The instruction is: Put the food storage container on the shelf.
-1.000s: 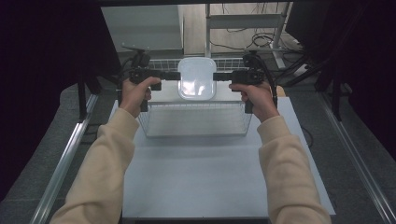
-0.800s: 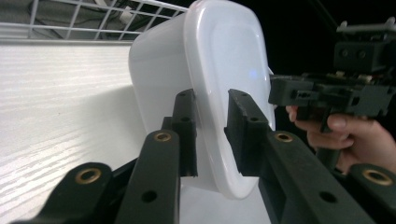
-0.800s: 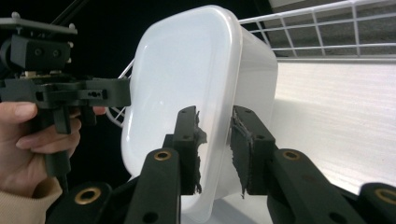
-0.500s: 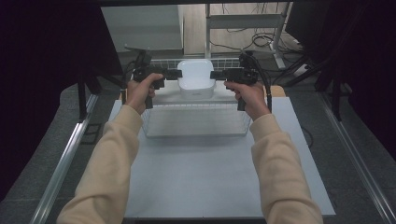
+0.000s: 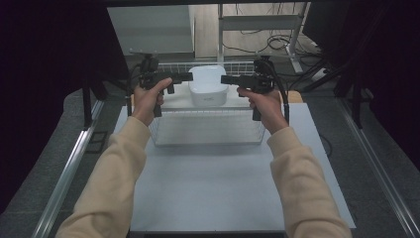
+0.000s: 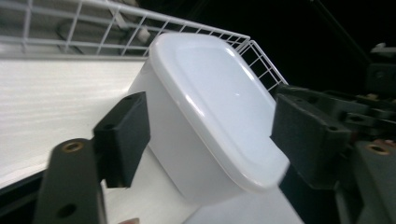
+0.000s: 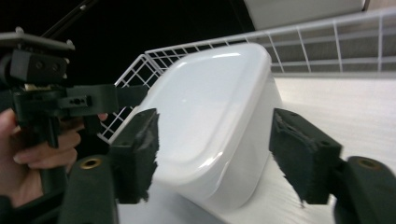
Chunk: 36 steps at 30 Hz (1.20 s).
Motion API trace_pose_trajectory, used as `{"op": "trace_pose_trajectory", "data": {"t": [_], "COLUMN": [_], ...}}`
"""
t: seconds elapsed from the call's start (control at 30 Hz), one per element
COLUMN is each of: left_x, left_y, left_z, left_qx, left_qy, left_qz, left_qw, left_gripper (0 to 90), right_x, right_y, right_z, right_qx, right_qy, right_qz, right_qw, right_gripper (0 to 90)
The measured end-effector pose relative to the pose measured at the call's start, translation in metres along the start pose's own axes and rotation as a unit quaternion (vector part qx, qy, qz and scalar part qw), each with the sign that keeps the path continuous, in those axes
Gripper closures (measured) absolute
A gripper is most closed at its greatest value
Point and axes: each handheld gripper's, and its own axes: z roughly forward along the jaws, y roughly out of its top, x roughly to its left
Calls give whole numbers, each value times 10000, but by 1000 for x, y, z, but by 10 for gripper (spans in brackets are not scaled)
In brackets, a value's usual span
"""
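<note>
Wire basket [image 5: 208, 130], far end: white lidded container [image 5: 208, 87], glossy, rounded corners.

One camera hangs above the person's side, looking forward and down over the counter [image 5: 223, 178]. Each of the other two rides a hand-held gripper, facing inward from opposite sides, very close. All three share the white lidded container [image 5: 208, 85] [image 6: 210, 112] [image 7: 215, 121].

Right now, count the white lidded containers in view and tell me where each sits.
1. The white container sits inside the wire basket at its far end, between the left tool and right tool. The high view shows no others in the basket.
</note>
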Motion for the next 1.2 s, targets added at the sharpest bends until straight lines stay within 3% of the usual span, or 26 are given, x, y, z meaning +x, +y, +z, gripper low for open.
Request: {"op": "trace_pose_trajectory", "data": {"t": [0.13, 0.2, 0.27, 0.4, 0.63, 0.8, 0.87, 0.97, 1.07, 1.2], "left_x": [-14, -21, -26, -32, -29, -23, -20, -16, -6, 9], "left_y": [-12, -23, -35, -63, -115, -147, -164, -186, -210, -233], "left_z": [-14, -23, -31, -46, -67, -75, -75, -71, -66, -66], "left_qx": [66, 64, 101, 132, 148, 167, 202, 385, 611, 602], "left_qy": [258, 333, 395, 531, 613, 836, 1092, 1239, 1260, 1347], "left_qz": [483, 705, 874, 1181, 1392, 1566, 1728, 1840, 1778, 1567], "left_qw": [9985, 9969, 9953, 9915, 9883, 9840, 9787, 9743, 9741, 9766], "left_gripper": [253, 254, 253, 253, 252, 242, 240, 234, 231, 248], "right_x": [8, 12, 12, 11, 7, -1, -7, -17, -28, -43], "right_y": [-11, -21, -31, -48, -95, -128, -142, -166, -187, -213], "right_z": [-17, -28, -37, -53, -86, -102, -106, -109, -107, -103], "right_qx": [7, 36, 44, -1, -37, 25, 70, 215, 392, 627], "right_qy": [-65, -350, -478, -445, -381, -414, -433, -488, -565, -648], "right_qz": [-617, -1022, -1243, -1326, -1507, -1560, -1526, -1431, -1365, -1193], "right_qw": [9981, 9941, 9911, 9902, 9878, 9869, 9873, 9883, 9883, 9888], "right_gripper": [280, 264, 263, 263, 253, 253, 253, 253, 253, 253]}}
